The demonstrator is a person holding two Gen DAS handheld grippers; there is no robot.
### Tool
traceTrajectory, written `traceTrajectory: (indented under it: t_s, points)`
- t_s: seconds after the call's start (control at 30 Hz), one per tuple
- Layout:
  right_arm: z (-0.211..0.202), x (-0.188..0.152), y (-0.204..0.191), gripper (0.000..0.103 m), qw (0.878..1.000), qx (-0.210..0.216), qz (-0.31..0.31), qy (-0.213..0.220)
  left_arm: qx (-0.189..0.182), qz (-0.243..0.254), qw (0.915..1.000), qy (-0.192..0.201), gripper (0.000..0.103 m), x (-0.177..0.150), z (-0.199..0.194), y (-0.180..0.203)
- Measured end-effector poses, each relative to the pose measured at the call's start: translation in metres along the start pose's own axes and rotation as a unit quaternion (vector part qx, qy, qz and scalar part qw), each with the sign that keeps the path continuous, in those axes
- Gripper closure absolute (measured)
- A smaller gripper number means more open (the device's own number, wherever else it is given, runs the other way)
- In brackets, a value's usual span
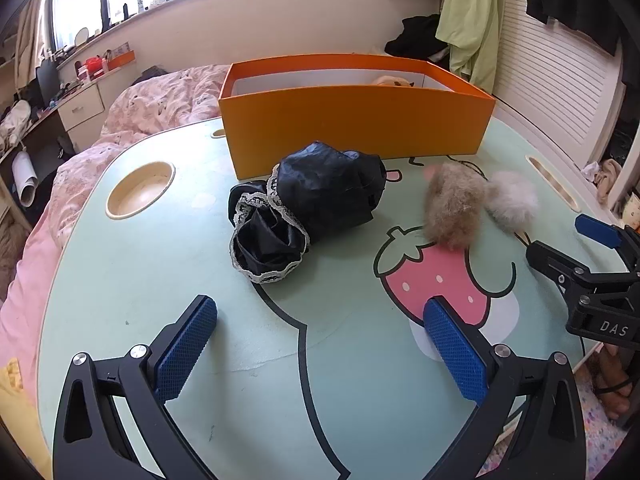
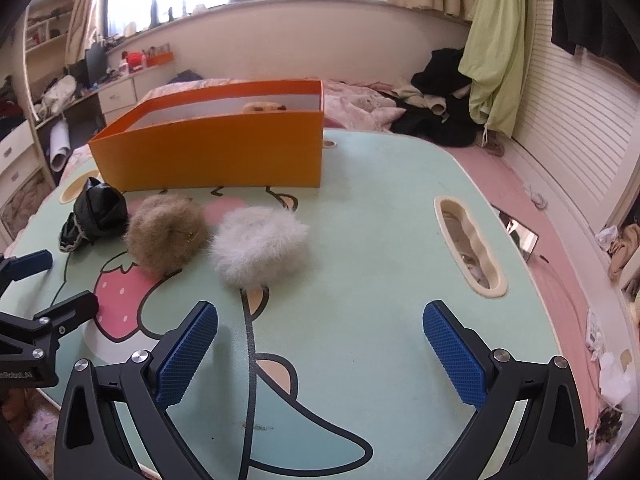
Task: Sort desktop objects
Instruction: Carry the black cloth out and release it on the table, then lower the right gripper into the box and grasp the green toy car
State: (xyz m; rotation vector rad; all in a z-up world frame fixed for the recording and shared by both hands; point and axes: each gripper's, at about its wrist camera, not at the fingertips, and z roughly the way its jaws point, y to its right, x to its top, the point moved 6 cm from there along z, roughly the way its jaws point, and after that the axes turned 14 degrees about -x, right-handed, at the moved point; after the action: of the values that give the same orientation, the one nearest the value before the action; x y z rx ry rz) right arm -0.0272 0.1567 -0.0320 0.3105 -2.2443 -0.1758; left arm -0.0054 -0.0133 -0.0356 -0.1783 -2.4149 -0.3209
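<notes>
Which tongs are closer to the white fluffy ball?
Right. The right tongs are open just in front of the white fluffy ball; the left tongs sit off to its side, facing the black lace-trimmed cloth.

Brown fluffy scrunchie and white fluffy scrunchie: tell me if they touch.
Touching. In the right wrist view the brown fluffy scrunchie and the white fluffy scrunchie lie side by side, their fur meeting with no table showing between them.

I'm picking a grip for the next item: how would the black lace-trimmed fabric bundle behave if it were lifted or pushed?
The black fabric bundle looks crumpled and thin, so it is probably floppy and would sag or unfurl if lifted by one edge. Its sheen suggests a slick cloth that may slip between the pads. It seems light, so a push would likely slide or bunch it across the table, not roll it.
</notes>
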Motion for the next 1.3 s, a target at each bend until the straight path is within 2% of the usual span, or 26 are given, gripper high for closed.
traceTrajectory:
  t_s: [0.13,0.3,0.37,0.43,0.6,0.77,0.87,0.97,1.07,1.13,1.23,1.3]
  points:
    - [-0.028,0.023,0.005,0.000,0.999,0.010,0.024,0.038,0.000,0.000,1.0000,0.000,0.000,0.000,0.000,0.000]
    - [-0.040,0.075,-0.010,0.001,0.996,0.076,0.036,0.033,0.000,0.000,1.0000,0.000,0.000,0.000,0.000,0.001]
    - [-0.033,0.101,-0.022,0.006,0.994,0.097,0.043,0.021,0.000,0.000,1.0000,0.000,0.000,0.000,0.000,0.001]
    - [-0.027,0.124,-0.040,0.028,0.992,0.117,0.050,-0.003,0.000,0.000,1.0000,0.000,0.000,0.000,0.001,0.002]
    - [0.013,0.178,-0.111,0.049,0.977,0.189,0.032,-0.093,-0.001,0.000,1.0000,0.001,0.000,0.002,0.002,0.004]
    - [0.069,0.187,-0.166,0.051,0.976,0.158,0.004,-0.147,-0.003,0.002,1.0000,0.002,0.000,0.003,0.004,0.005]
    - [0.096,0.180,-0.179,0.051,0.972,0.152,0.012,-0.180,-0.006,0.003,1.0000,0.003,0.000,0.004,0.005,0.005]
    - [0.118,0.167,-0.186,0.058,0.968,0.137,0.006,-0.210,-0.007,0.004,1.0000,0.003,0.000,0.005,0.005,0.005]
    - [0.120,0.168,-0.186,0.073,0.973,0.117,-0.005,-0.198,-0.010,0.003,0.9999,0.004,0.000,0.005,0.005,0.004]
    - [0.119,0.168,-0.182,0.079,0.973,0.120,-0.007,-0.195,-0.010,0.004,0.9999,0.005,0.000,0.004,0.005,0.004]
    - [0.108,0.176,-0.164,0.080,0.977,0.126,0.018,-0.168,-0.010,0.004,0.9999,0.005,0.000,0.004,0.005,0.004]
    - [0.090,0.188,-0.151,0.080,0.982,0.135,0.033,-0.131,-0.010,0.004,0.9999,0.005,0.000,0.004,0.005,0.005]
